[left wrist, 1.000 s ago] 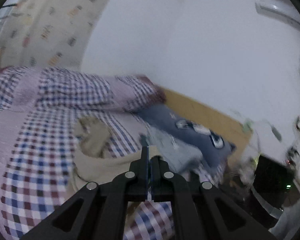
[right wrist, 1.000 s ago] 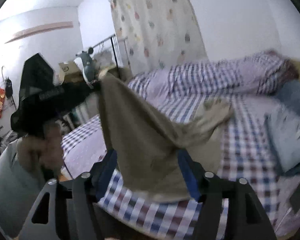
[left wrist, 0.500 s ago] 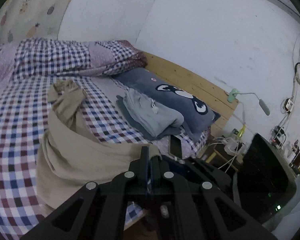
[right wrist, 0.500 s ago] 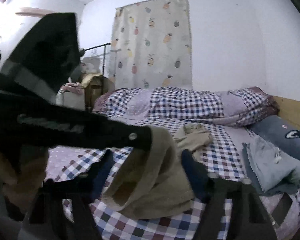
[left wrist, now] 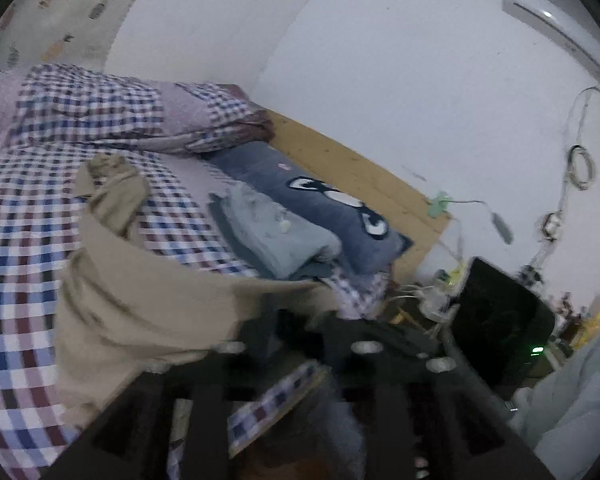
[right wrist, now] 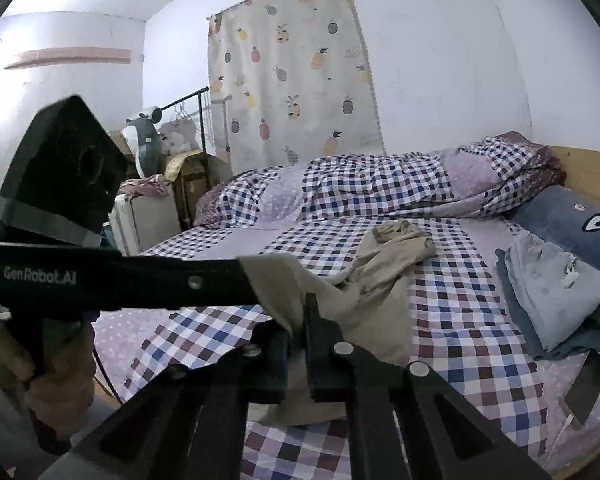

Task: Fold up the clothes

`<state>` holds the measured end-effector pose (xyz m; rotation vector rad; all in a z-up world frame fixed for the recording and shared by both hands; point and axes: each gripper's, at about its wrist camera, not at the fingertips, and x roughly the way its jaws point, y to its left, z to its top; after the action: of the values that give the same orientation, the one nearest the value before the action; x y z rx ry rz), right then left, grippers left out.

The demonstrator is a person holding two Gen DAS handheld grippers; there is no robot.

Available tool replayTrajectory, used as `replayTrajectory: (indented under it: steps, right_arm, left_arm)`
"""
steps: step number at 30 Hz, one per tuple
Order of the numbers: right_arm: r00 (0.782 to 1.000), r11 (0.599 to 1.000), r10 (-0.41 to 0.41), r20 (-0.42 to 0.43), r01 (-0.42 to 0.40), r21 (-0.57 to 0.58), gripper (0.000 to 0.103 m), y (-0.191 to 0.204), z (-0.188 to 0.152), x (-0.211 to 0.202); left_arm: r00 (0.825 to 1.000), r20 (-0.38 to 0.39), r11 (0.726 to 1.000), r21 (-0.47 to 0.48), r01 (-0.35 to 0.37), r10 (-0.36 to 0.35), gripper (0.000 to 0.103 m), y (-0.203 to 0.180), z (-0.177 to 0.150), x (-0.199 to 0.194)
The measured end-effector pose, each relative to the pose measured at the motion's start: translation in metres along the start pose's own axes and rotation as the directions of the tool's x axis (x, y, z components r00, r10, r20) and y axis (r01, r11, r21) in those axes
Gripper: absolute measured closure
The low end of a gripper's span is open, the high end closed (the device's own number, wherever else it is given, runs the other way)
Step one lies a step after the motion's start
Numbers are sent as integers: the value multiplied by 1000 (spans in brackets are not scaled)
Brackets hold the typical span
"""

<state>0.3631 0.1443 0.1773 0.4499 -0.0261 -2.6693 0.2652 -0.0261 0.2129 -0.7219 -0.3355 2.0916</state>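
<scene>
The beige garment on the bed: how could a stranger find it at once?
Start from the bed with its checked sheet. Near the front edge the beige garment lies crumpled, one end trailing toward the rolled quilt. It is the only plain tan cloth; the folded clothes by the pillow are grey-blue.

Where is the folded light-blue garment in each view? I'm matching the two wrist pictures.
Left wrist: the folded light-blue garment lies centre frame, against the dark-blue pillow.
Right wrist: the garment is at the right edge, below that pillow.
Shared landmark: the beige garment on the checked sheet.
</scene>
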Motion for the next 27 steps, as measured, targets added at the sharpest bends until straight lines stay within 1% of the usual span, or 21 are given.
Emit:
replayTrajectory:
  steps: [1,2,3,4,5,7,9,12,14,16,18,20,23,27]
  right_arm:
    - [1000,1000,-8,6,8,-7,99,0,1,-3]
    - [1000,1000,-17,12,18,-15,100,0,2,-5]
    - [999,999,-26,17,27,-22,100,0,3,-7]
    - [999,999,-38,17,38,-18,100,-3,4,-8]
    - [999,999,-49,16,49,-13,100,-7,4,-9]
    - [996,997,-83,21,83,11,100,-24,7,-13]
    - [993,993,-118,25,117,35,100,-41,10,-17]
    - [985,983,-169,30,167,72,100,-66,15,-23]
    - [977,974,-208,39,204,95,100,-84,19,-28]
    - [961,956,-271,56,261,134,100,-111,25,-39]
    - [940,932,-333,71,317,174,100,-140,31,-49]
    - [919,904,-390,58,370,214,100,-164,23,-56]
    - [881,853,-471,32,446,271,100,-200,9,-66]
    - [821,770,-571,-10,539,342,100,-248,-9,-79]
  left_arm:
    - [1000,11,1000,-8,22,-22,47,2,-2,-3]
    - [998,24,999,-16,50,-50,41,4,-3,-6]
    - [997,47,998,-26,60,-59,30,6,-4,-10]
    - [995,71,997,-36,67,-65,25,8,-5,-15]
    - [994,94,998,-39,57,-53,18,10,-5,-20]
    - [992,125,998,-53,22,-16,18,18,-6,-27]
    - [988,148,995,-97,-18,32,18,35,-9,-32]
    - [981,162,980,-182,-77,107,18,68,-20,-33]
    - [978,150,965,-237,-110,148,18,91,-31,-29]
    - [974,126,948,-283,-148,190,18,110,-43,-21]
    - [971,95,931,-317,-178,218,18,123,-53,-11]
    - [971,60,919,-341,-197,231,18,133,-61,0]
    - [972,0,913,-344,-220,234,18,142,-69,22]
    - [971,-103,913,-330,-239,217,18,143,-78,59]
